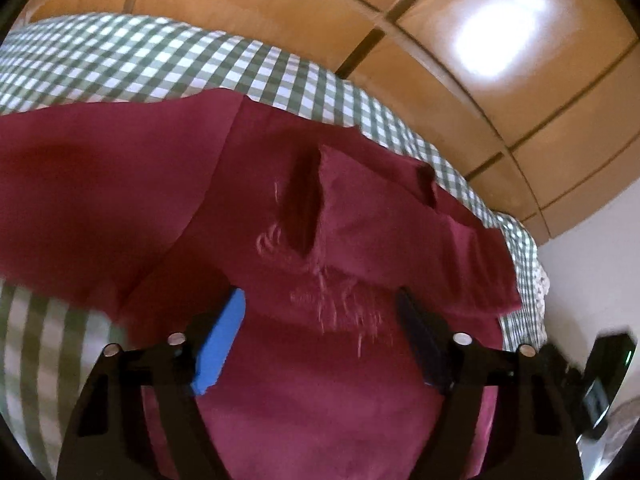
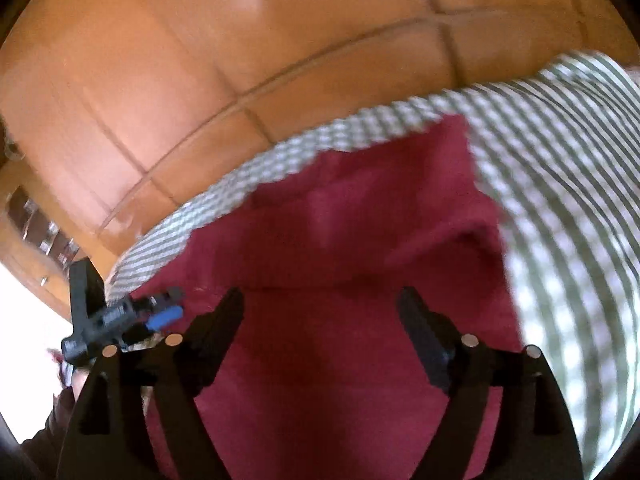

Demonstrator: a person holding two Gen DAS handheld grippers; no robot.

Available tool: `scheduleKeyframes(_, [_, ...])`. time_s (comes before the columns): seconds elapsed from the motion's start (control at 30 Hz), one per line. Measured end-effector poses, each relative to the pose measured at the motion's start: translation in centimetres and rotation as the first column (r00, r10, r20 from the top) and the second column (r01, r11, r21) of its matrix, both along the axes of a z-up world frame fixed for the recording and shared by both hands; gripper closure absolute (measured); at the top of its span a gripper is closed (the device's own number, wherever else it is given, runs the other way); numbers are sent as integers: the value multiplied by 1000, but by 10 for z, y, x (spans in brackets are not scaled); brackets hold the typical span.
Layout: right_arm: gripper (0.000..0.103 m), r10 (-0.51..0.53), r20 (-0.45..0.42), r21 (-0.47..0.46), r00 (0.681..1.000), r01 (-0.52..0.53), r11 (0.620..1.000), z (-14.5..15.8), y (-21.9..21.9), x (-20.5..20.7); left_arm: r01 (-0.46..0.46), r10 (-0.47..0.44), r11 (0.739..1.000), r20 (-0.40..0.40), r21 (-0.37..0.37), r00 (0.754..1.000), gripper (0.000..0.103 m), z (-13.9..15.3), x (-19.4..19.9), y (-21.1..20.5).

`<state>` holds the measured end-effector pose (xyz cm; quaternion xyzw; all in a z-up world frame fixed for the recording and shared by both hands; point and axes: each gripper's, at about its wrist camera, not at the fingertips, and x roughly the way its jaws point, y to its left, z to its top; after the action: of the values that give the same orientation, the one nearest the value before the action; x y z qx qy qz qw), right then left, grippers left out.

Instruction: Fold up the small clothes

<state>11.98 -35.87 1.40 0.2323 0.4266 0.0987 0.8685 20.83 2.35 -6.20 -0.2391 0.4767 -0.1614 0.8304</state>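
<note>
The left hand-held gripper (image 1: 320,320) is hovering with its jaws spread and nothing between them, low in its own view, just over the maroon garment (image 1: 120,200). The right hand-held gripper (image 2: 320,320) is likewise standing released and empty over the same cloth. The garment is lying on the checked cloth (image 1: 120,60) covering the tabletop, filling the centre of both views, with a fold line running across it and a frayed slit near the middle of the left view. It is looking partly folded, judging by the doubled layers; at least a further fold and smoothing seem left. Beyond, at the top of both frames, terracotta floor tiles (image 1: 480,120) are showing; nothing is blocking the cloth.
</note>
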Motion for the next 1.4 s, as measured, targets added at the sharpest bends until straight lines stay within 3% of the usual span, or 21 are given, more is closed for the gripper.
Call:
scheduleKeyframes(0.13, [22,-90,-22,20,996,90,996,-5,-33,-1,-9,8,1000,-24,-28,1000,38,-5,27,-11])
scheduleKeyframes(0.2, [22,-111,-6,24,994,111,993,0,-42,1,20,-21,999,-34,-35,999,74,-8,37,-19])
scheduleKeyframes(0.23, [22,-120,5,24,993,120,993,3,-45,3,34,-34,999,-30,-29,999,86,-8,41,-23])
scheduleKeyframes(0.3, [22,-133,37,26,990,132,991,13,-48,12,17,-17,1000,24,-23,1000,92,1,42,-22])
scheduleKeyframes(0.43, [24,-100,82,-1,992,101,995,29,-40,43,-31,40,997,130,-75,991,93,27,34,-4])
scheduleKeyframes(0.53, [25,-65,61,-19,996,66,998,18,-26,71,-40,48,998,174,-51,984,93,38,27,6])
scheduleKeyframes(0.67, [30,-59,-21,-100,998,56,993,-16,-13,103,-58,47,995,143,78,989,93,23,33,4])
scheduleKeyframes(0.77, [36,-102,-114,-169,988,82,982,-52,-12,119,-90,69,977,116,194,991,93,4,34,1])
scheduleKeyframes(0.87, [36,-104,-69,-232,992,85,969,-61,-7,117,-77,53,950,85,304,995,92,-23,29,-5])
scheduleKeyframes(0.97, [32,-94,-69,-281,993,71,957,-60,0,117,-99,58,929,125,356,991,89,-21,20,-12])
scheduleKeyframes(1.03, [27,-89,-75,-318,993,61,946,-56,5,115,-121,86,927,113,355,990,80,-16,17,-8])
scheduleKeyframes(1.1, [15,-91,-53,-345,994,67,936,-46,14,106,-156,122,938,125,310,985,55,-7,9,5])
scheduleKeyframes(1.17, [14,-82,-21,-343,996,70,937,-35,20,94,-205,170,934,141,292,975,44,1,4,18])
scheduleKeyframes(1.27, [10,-49,-6,-311,999,45,949,-27,31,67,-269,244,938,134,220,961,44,8,-13,52])
scheduleKeyframes(1.4, [9,26,-9,-319,1000,-27,947,-29,60,34,-355,340,919,112,171,934,44,8,-45,104])
